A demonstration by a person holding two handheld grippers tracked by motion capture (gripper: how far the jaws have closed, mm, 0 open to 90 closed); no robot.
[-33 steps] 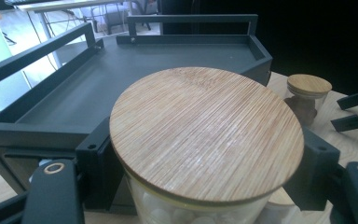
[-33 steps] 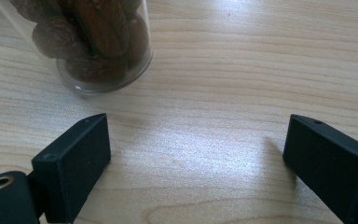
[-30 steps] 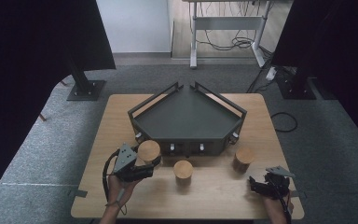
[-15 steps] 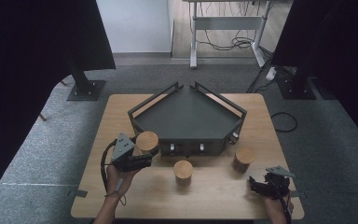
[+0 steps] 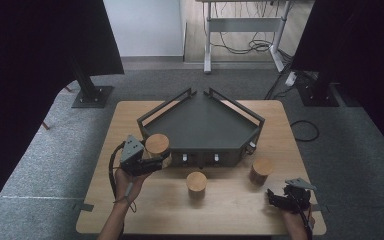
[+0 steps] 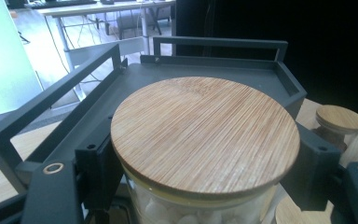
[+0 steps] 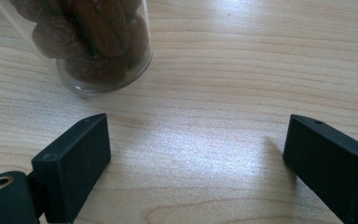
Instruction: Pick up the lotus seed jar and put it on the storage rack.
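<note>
1. Landmark is the dark five-sided tray [image 5: 200, 125] in the middle of the wooden table [image 5: 130, 125]; every place below is relative to it.
2. My left claw [image 5: 150, 161] is clamped on the jar with white pieces [image 5: 157, 146], at the tray's front-left corner. In the left gripper view the jaws pinch the glass from both sides just under the bamboo lid [image 6: 205, 133], white bits [image 6: 168, 212] showing below the rim.
3. Why that grip: taking it under the lid keeps the jar upright and leaves the lid alone, and the jar looks raised to about rail height, I judge so it can clear the tray's low side rail [image 6: 56, 100].
4. Jar sits over the tray's corner edge, not yet inside; tray floor ahead is bare, so I judge the drop spot is just inside the left rail.
5. Middle jar [image 5: 197, 183] stands on the table just in front of the tray's front wall, untouched.
6. Jar of brown fruit [image 5: 261, 171] stands off the tray's front-right corner; in the right gripper view its base [image 7: 98, 51] is just ahead of my jaws.
7. My right claw [image 5: 286, 199] rests wide and empty on the table, front-right of the tray, near that jar, probably parked to take it next.
8. Risk: clipping the rail with the jar bottom.
</note>
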